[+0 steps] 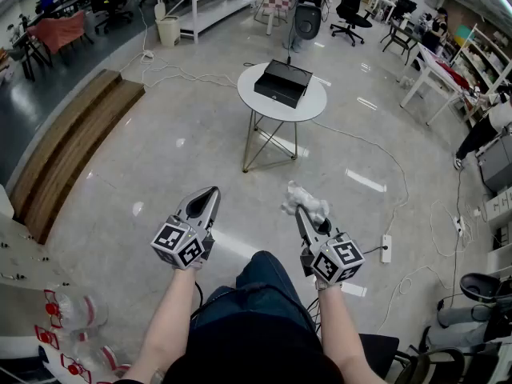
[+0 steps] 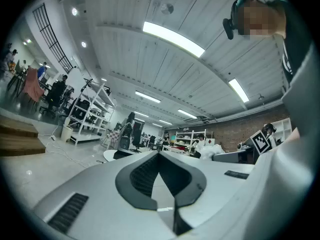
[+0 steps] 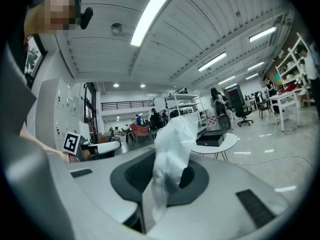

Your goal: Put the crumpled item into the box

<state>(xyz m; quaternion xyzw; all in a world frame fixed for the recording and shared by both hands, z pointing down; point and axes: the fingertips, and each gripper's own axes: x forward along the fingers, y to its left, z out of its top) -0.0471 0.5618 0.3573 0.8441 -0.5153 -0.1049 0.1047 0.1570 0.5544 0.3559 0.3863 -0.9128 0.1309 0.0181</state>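
Both right gripper (image 1: 298, 209) jaws pinch a crinkly white plastic wad (image 1: 306, 200); left gripper (image 1: 214, 190) jaws meet, empty.

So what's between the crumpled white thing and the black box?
Head view: just bare floor between the crumpled item and the round table holding the box.

White crumpled item (image 1: 306, 200) pinched upright in right hand-held gripper (image 1: 302, 213); black flat box (image 1: 282, 82) on round table (image 1: 272, 109), well apart.

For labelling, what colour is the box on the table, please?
The box is black, clearest in the head view.
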